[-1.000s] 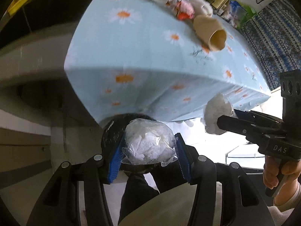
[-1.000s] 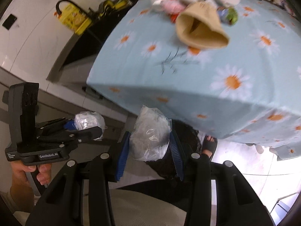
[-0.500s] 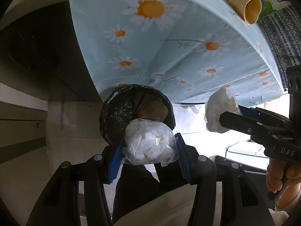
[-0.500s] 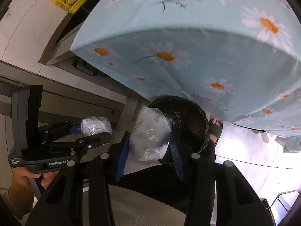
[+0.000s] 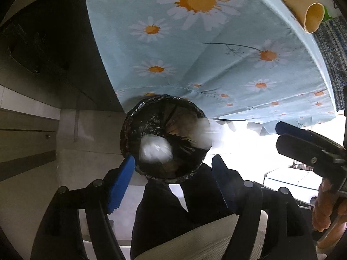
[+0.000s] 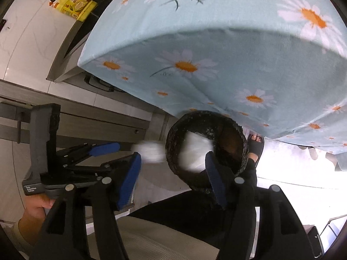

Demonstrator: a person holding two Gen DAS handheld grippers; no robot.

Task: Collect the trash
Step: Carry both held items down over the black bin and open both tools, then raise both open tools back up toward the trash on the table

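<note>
Both wads are mid-drop: left gripper (image 5: 173, 171) & right gripper (image 6: 172, 166) jaws opening w/ nothing gripped, one white wad (image 5: 155, 149) falling into the bin (image 5: 130, 127), other (image 5: 202, 134) at its rim, paper cup (image 5: 303, 6) etc. left on table (image 5: 216, 54).

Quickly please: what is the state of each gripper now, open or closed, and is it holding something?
Left gripper: jaws opening, holding nothing; its white wad is falling into the black bin.
Right gripper: jaws opening, holding nothing; its plastic bag drops into the bin.
</note>
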